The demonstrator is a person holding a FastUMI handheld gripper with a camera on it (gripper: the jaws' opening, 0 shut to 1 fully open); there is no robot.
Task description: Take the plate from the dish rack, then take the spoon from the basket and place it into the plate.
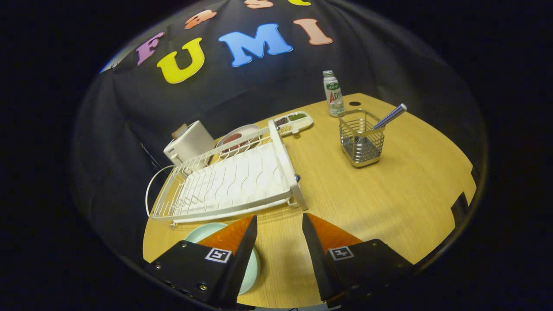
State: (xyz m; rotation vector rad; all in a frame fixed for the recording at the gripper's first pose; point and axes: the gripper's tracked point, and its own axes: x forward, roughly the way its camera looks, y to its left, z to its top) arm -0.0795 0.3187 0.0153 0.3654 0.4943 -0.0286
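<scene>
My claw [280, 224] hangs wide open w/ nothing between the fingers, just bare wooden table [389, 194]. The pale green round plate [252, 265] lies flat on the table, partly under my left finger. Just ahead sits the white wire dish rack [233, 179]. Beyond it to the right, well apart, stands the square metal wire basket [361, 138] w/ the spoon [389, 117] leaning in it, checked blue-white handle sticking up and out. Behind the basket, a small white bottle w/ green cap [333, 93]. Behind the rack: white toaster [189, 141], a divided tray [294, 122].

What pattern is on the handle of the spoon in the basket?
Blue-and-white check, seen in the gripper view on the spoon handle leaning out of the wire basket.
</scene>
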